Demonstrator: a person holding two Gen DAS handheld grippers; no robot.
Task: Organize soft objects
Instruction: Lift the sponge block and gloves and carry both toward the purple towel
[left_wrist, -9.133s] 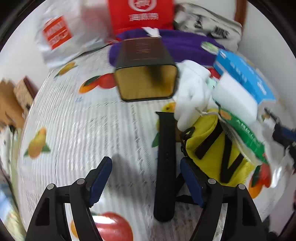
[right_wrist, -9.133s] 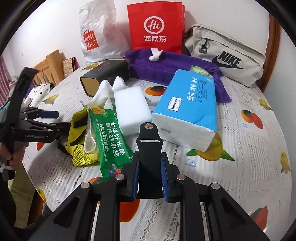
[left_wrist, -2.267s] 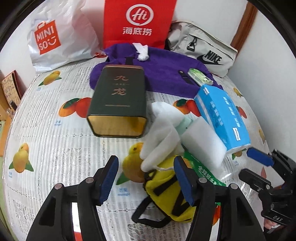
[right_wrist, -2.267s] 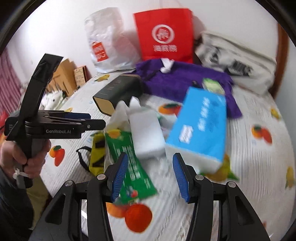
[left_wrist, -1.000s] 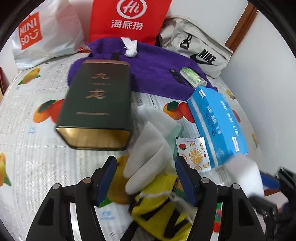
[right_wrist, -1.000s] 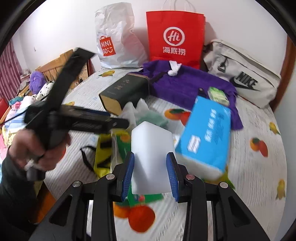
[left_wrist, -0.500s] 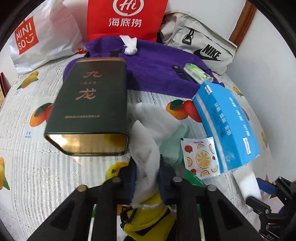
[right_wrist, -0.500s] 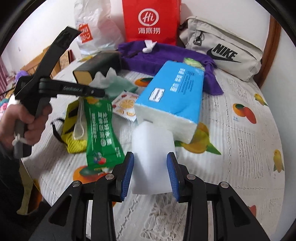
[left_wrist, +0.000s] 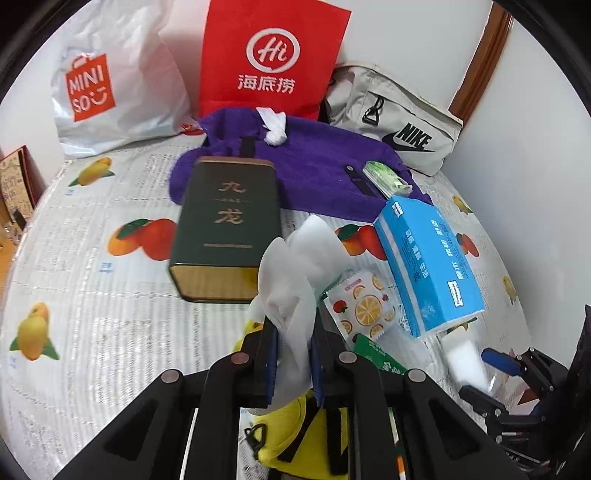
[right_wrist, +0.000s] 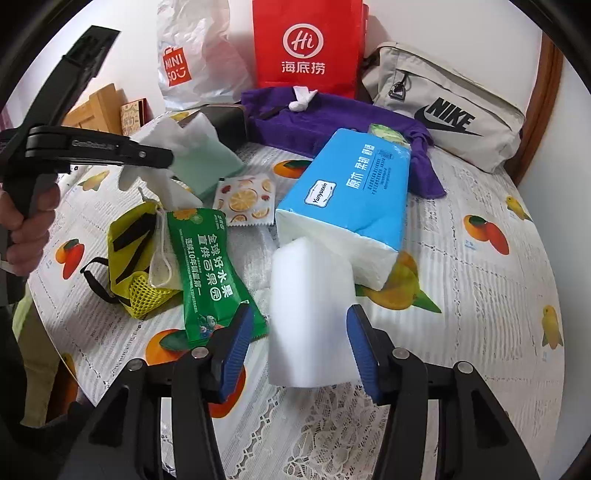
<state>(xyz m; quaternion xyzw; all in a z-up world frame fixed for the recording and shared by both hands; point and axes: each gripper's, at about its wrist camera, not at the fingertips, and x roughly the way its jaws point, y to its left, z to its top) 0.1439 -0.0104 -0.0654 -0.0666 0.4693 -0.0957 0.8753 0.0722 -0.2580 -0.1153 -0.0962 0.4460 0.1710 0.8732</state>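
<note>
Left wrist view, left gripper (left_wrist: 293, 354): pinched tight on a white cloth (left_wrist: 295, 280), which bunches up above the jaws, lifted over the fruit-print tabletop (left_wrist: 92, 295).
Left wrist view, around it: dark tin (left_wrist: 225, 229) just left of the cloth; blue tissue pack (left_wrist: 428, 262) to the right; yellow pouch (left_wrist: 291, 435) beneath the gripper.
Right wrist view, right gripper (right_wrist: 299, 345): jaws have just been opening; they stand apart with a white sponge block (right_wrist: 312, 314) between them, lying on the tabletop near its front edge, far end against the tissue pack; pads clear of it.
Right wrist view, left side: green snack packet (right_wrist: 207, 273) beside the sponge.
</note>
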